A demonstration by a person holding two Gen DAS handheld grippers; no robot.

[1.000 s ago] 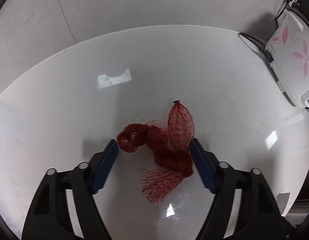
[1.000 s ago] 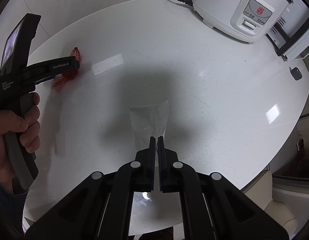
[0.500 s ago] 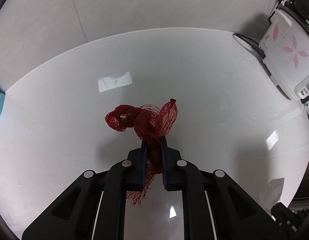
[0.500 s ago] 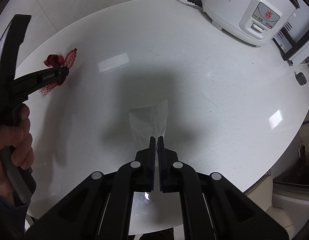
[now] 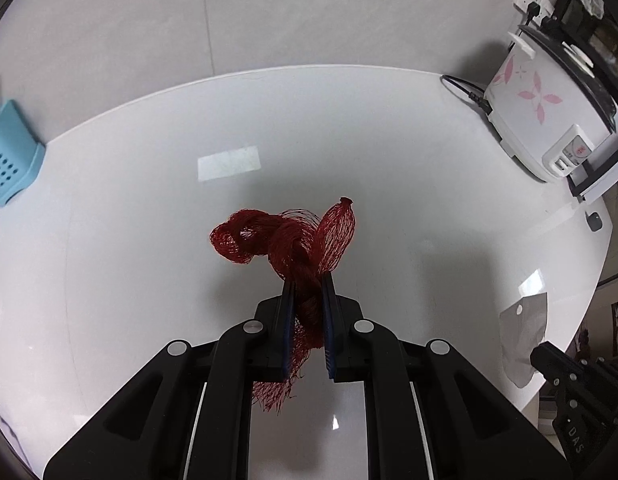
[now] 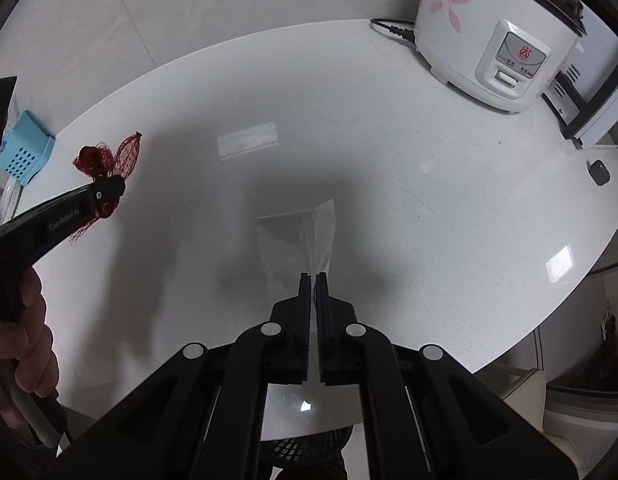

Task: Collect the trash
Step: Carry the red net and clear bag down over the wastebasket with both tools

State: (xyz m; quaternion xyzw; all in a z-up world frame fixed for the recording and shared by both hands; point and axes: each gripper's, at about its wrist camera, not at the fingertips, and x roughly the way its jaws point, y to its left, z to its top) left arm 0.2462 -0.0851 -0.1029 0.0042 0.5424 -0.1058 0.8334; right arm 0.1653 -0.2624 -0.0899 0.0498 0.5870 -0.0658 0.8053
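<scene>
A crumpled red mesh net bag (image 5: 287, 242) is pinched between the blue pads of my left gripper (image 5: 307, 280), which is shut on it and holds it above the white counter; it also shows in the right wrist view (image 6: 109, 160). My right gripper (image 6: 314, 276) is shut on a clear plastic bag (image 6: 297, 236), held above the counter. The clear bag also shows at the right edge of the left wrist view (image 5: 523, 340).
A white rice cooker (image 6: 489, 44) with pink flowers and its black cord (image 6: 389, 28) stand at the back right. A light blue perforated holder (image 5: 9, 152) stands at the far left. A small dark object (image 6: 598, 172) lies near the counter's right edge.
My left gripper closed on the red net bag and lifted it off the counter. My right gripper rose with the clear bag still in it.
</scene>
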